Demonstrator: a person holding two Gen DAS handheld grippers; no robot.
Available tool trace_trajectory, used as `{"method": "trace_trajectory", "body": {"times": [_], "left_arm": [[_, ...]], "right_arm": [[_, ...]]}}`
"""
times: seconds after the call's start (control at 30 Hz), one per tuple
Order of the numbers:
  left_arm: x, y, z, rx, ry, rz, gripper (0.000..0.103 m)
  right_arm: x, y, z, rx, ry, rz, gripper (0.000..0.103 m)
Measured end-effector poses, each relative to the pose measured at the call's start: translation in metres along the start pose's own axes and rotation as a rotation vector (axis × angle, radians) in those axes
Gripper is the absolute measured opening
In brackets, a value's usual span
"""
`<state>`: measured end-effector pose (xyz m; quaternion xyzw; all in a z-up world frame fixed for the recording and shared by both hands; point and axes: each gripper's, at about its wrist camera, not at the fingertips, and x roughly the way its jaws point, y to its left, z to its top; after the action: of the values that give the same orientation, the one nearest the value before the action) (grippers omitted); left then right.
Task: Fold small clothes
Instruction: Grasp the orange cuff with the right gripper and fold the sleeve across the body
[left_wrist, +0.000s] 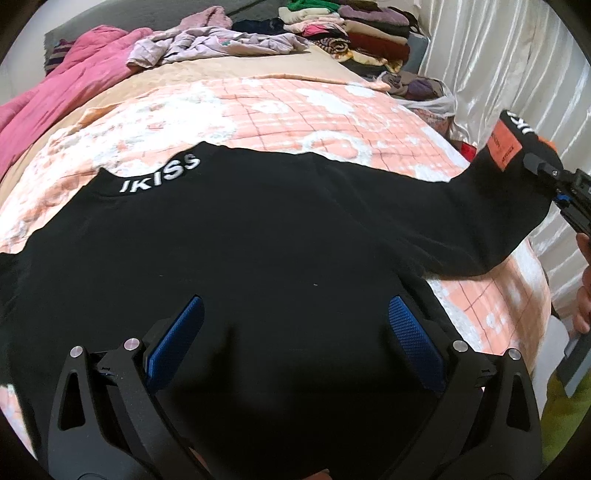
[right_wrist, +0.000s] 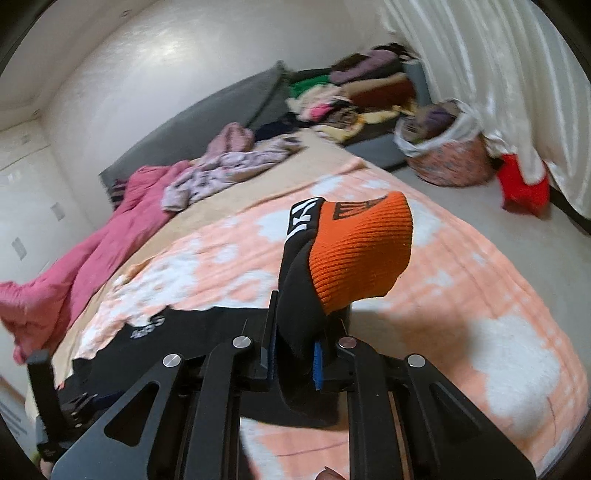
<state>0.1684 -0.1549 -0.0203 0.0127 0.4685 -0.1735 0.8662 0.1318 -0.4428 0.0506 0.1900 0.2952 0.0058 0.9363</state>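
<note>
A black sweater (left_wrist: 258, 236) with white "IKISS" lettering at the collar lies spread on the pink and white bedspread (left_wrist: 280, 110). My left gripper (left_wrist: 295, 325) is open, its blue pads (left_wrist: 410, 332) just above the sweater's lower body. My right gripper (right_wrist: 295, 325) is shut on the sweater's right sleeve near its orange cuff (right_wrist: 362, 251) and holds it lifted off the bed. In the left wrist view that gripper (left_wrist: 546, 170) shows at the right edge, pinching the sleeve (left_wrist: 495, 192).
A pink quilt (left_wrist: 66, 92) and a crumpled lilac garment (left_wrist: 207, 44) lie at the bed's far side. Stacked folded clothes (left_wrist: 354, 29) sit beyond. A floral basket (right_wrist: 447, 155) and a red item (right_wrist: 521, 184) stand on the floor by the white curtain (right_wrist: 517, 74).
</note>
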Motion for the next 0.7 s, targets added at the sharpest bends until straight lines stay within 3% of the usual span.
{"method": "trace_trajectory", "body": {"times": [0.37,0.7], "left_arm": [[-0.029,0.073,0.011,-0.184,-0.062,-0.034,0.094],[-0.046,0.123,0.016,-0.317,-0.111,-0.09,0.094]], "right_arm": [[0.026,0.091,-0.01,-0.146,0.066,0.137,0.013],[0.053,0.149,-0.036,-0.217,0.133,0.197,0.013]]}}
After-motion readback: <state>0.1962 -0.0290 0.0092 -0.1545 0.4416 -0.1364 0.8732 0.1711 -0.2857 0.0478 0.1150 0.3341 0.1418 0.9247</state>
